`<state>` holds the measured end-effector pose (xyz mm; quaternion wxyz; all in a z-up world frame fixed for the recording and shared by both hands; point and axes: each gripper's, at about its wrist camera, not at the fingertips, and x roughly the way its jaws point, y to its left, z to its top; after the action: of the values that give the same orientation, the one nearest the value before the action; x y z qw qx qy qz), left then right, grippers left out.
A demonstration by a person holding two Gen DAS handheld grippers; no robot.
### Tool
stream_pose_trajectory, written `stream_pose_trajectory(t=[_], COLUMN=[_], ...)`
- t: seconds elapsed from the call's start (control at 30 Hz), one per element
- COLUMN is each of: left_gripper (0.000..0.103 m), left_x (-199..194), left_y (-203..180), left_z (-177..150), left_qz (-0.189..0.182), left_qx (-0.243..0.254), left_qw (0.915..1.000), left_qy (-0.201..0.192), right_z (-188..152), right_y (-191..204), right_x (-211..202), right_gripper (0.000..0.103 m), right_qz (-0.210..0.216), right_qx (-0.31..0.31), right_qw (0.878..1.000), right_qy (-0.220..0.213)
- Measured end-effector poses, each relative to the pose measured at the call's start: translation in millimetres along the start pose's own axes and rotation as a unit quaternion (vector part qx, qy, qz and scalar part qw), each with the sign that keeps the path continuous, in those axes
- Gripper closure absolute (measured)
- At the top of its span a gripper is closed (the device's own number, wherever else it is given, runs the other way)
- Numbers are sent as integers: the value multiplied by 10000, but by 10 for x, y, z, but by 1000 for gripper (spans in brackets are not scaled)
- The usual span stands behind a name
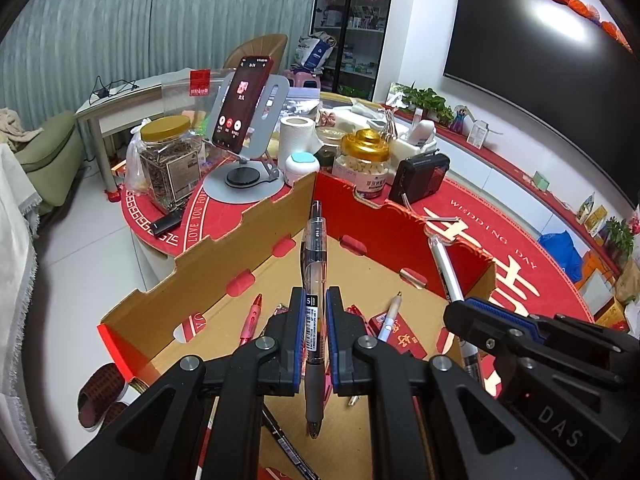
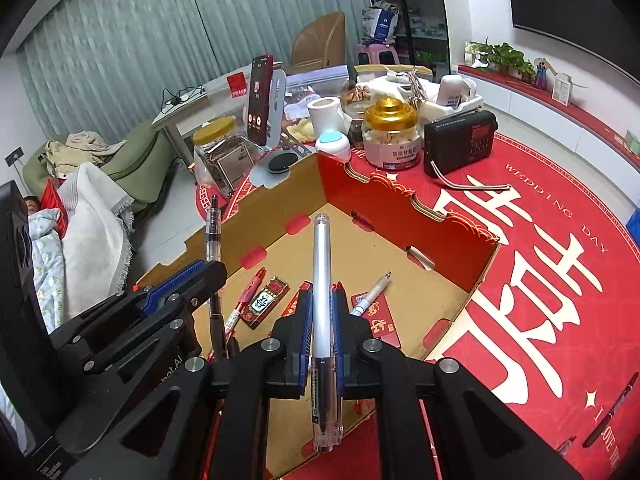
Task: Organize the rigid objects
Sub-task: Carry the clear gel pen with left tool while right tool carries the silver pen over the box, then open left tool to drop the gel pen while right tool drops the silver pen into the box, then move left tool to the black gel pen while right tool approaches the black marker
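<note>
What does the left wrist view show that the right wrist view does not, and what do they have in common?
Only the left wrist view shows a pair of slippers on the floor and the large dark screen on the wall. Only the right wrist view shows a dark pen lying on the red tablecloth outside the box, and a decorated red pack inside it. Both show the cardboard box, the left gripper shut on a clear-barrelled pen, the right gripper shut on a silver pen, and the black radio.
</note>
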<state>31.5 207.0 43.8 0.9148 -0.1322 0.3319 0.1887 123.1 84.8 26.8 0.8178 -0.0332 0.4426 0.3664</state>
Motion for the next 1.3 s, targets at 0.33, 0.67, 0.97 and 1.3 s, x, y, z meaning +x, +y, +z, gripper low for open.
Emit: stream_pose_trajectory(t=[0.33,0.67,0.97,1.3], left_gripper=[93,38,0,0], left_x=[281,445,287,-350], left_y=[-51,-64,112,-838], left_z=[-29,-20,-58,-403], left_qz=[-21,309,492,-461], left_qx=[70,154,-84,1114], left_qw=[9994,9970,9969,9924], left_qy=[341,686,614,247], right_z=[-36,-55,-141,-1342], right_y=[-51,-151,-451,-1211], right_x=[240,340,-280,-1059], right_gripper=[93,90,4,4], right_qz=[-162,-395,-449,-2106], right_qx=[61,70,443,1013], right_qw=[9996,9984,9974,9720], right_qy=[208,391,-358,-257])
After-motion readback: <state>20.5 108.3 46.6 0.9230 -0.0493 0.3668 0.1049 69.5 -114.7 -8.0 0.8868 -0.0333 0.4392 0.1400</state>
